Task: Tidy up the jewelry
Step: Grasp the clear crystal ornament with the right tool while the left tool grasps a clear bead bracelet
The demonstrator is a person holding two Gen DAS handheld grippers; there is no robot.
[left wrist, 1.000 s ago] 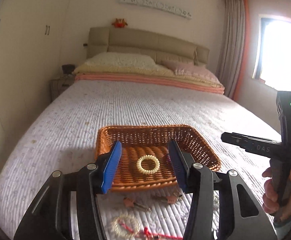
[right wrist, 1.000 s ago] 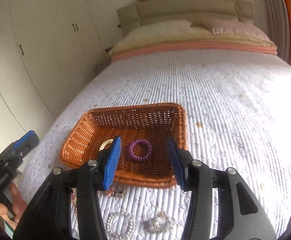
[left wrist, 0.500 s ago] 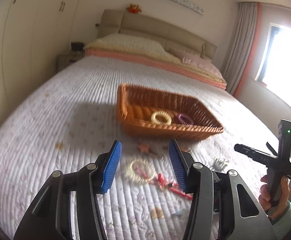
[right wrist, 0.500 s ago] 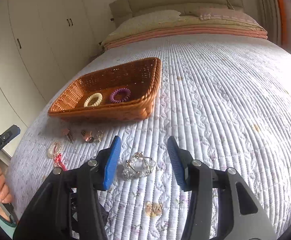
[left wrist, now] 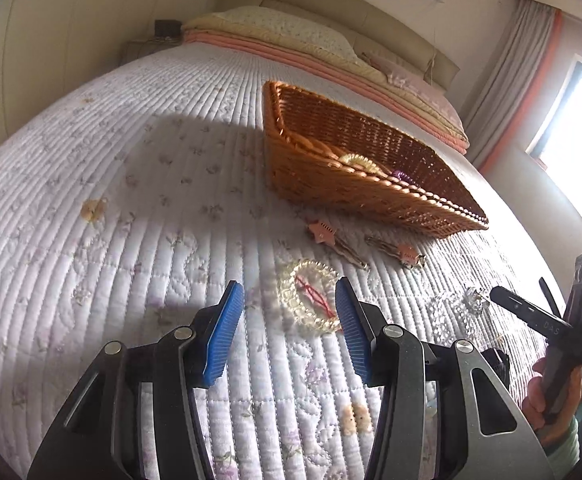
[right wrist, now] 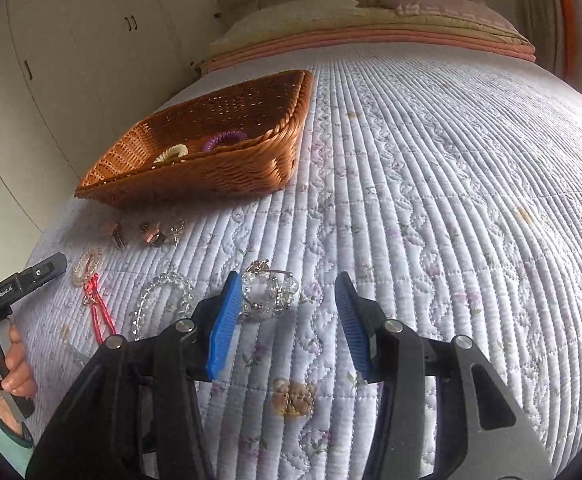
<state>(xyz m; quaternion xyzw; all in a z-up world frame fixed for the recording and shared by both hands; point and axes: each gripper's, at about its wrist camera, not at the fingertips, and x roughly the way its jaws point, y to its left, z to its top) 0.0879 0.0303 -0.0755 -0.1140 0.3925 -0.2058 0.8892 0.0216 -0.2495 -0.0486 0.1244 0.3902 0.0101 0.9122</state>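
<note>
Your left gripper (left wrist: 289, 312) is spread wide and holds nothing. The clear bead bracelet (left wrist: 311, 300) lies on the quilt (left wrist: 111, 200), close to one pad, so a squeeze could push it away. Your right gripper (right wrist: 287, 306) is spread too. The sparkly bracelet (right wrist: 269, 294) sits by its left pad and could slip. A second ago both looked down into the basket (left wrist: 331, 184); now it sits farther off.

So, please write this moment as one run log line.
left tongs: open over beaded bracelet | right tongs: open at crystal bracelet | basket: two hair ties
</note>
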